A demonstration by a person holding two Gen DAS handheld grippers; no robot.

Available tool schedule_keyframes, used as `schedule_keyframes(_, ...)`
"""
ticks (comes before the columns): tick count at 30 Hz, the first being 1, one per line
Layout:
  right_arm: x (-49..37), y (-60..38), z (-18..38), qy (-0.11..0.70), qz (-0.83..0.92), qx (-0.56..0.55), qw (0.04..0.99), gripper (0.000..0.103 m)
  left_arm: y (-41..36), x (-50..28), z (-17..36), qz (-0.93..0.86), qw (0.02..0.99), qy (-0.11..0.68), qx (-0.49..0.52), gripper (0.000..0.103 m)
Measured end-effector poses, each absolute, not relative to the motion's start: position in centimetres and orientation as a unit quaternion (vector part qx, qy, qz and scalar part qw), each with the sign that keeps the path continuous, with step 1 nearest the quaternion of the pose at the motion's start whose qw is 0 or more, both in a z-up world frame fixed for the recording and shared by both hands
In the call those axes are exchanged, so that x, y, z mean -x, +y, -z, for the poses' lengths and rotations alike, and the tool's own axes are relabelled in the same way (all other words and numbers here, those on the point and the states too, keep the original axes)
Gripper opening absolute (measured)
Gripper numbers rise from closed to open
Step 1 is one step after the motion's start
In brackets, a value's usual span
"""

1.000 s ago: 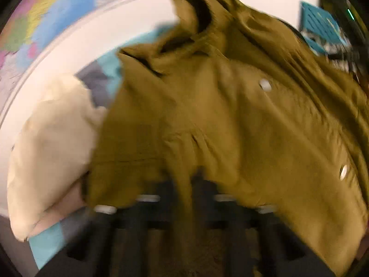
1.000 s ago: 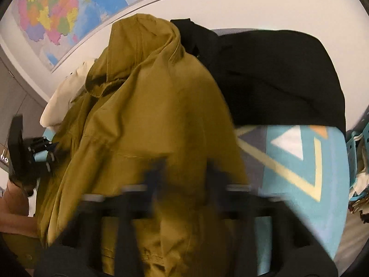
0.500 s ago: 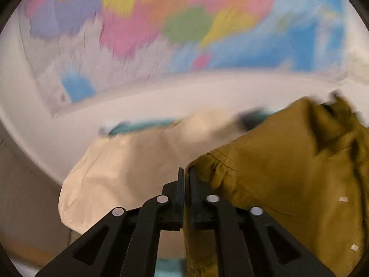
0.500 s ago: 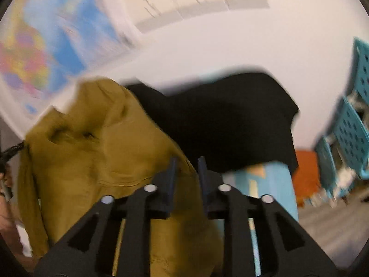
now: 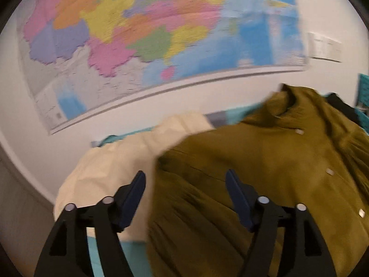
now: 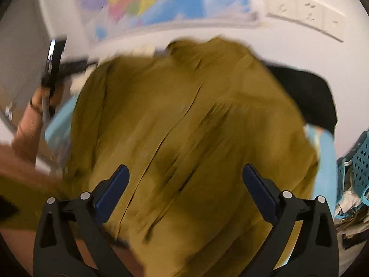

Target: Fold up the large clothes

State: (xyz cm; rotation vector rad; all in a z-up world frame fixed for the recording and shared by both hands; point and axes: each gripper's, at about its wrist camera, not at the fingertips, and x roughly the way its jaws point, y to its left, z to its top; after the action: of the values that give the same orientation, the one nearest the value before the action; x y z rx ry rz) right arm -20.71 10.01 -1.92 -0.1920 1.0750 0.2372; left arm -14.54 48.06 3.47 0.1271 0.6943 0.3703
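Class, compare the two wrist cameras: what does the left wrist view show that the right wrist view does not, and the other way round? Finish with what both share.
Only the left wrist view shows the cream garment beside the olive jacket and the jacket's pale snaps. Only the right wrist view shows the person's hand, the wall sockets and the teal basket. Both show the jacket, the wall map, a black garment and an open gripper above the cloth.
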Motion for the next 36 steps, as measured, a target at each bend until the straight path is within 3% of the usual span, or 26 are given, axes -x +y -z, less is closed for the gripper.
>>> schedule_keyframes(3, 22.7, 12.1, 5.0, 0.539, -0.097, 0.156, 0.822, 0.096, 46.0, 15.1, -2.0, -0.149, 0.924, 0.345, -0.066, 0.070)
schedule_keyframes(4, 22.9, 12.2, 6.2, 0.547, -0.087, 0.169, 0.816, 0.077, 45.3, 15.1, -1.3, -0.143, 0.924, 0.349, -0.069, 0.070)
schedule_keyframes(5, 23.0, 11.6, 6.7, 0.551, -0.087, 0.165, 0.814, 0.047, 44.3, 15.4, -0.5, -0.137, 0.924, 0.351, -0.069, 0.070)
schedule_keyframes(6, 23.1, 11.1, 6.7, 0.554, -0.094, 0.145, 0.814, 0.034, 43.8, 15.4, -0.1, -0.128, 0.923, 0.356, -0.067, 0.070)
schedule_keyframes(7, 23.0, 10.5, 5.4, 0.538, -0.088, 0.129, 0.828, 0.005, 43.4, 15.5, 0.2, -0.124, 0.923, 0.359, -0.064, 0.070)
schedule_keyframes(13, 23.6, 3.3, -8.4, 0.380, -0.057, -0.003, 0.923, 0.005, 43.2, 16.8, 0.5, -0.102, 0.926, 0.360, -0.045, 0.070)
schedule_keyframes(16, 23.4, -2.9, -12.3, 0.338, 0.007, -0.047, 0.940, 0.006, 43.2, 18.0, 0.4, -0.101, 0.928, 0.358, -0.036, 0.070)
schedule_keyframes(22, 21.8, -11.8, -6.1, 0.400, 0.102, -0.104, 0.905, 0.014, 43.3, 21.4, 2.2, -0.087, 0.921, 0.379, -0.022, 0.071)
schedule_keyframes(25, 21.6, -14.6, -0.2, 0.455, 0.186, -0.100, 0.865, 0.031, 44.1, 23.0, 3.5, -0.088, 0.913, 0.399, 0.006, 0.072)
schedule_keyframes(26, 21.8, -15.4, 0.9, 0.459, 0.203, -0.115, 0.857, 0.046, 44.6, 23.5, 4.0, -0.093, 0.910, 0.404, 0.016, 0.072)
schedule_keyframes(29, 23.6, -15.5, 0.8, 0.435, 0.231, -0.129, 0.861, 0.070, 46.2, 25.2, 4.8, -0.096, 0.905, 0.411, 0.057, 0.076)
schedule_keyframes(31, 24.6, -14.5, -0.7, 0.408, 0.236, -0.121, 0.874, 0.073, 47.8, 26.4, 5.2, -0.091, 0.902, 0.408, 0.111, 0.085)
schedule_keyframes(33, 25.9, -12.6, -2.8, 0.369, 0.219, -0.108, 0.897, 0.080, 48.7, 27.0, 5.8, -0.096, 0.899, 0.406, 0.135, 0.085)
schedule_keyframes(36, 26.9, -9.4, -4.3, 0.347, 0.178, -0.090, 0.916, 0.082, 50.2, 26.9, 7.7, -0.077, 0.886, 0.412, 0.197, 0.088)
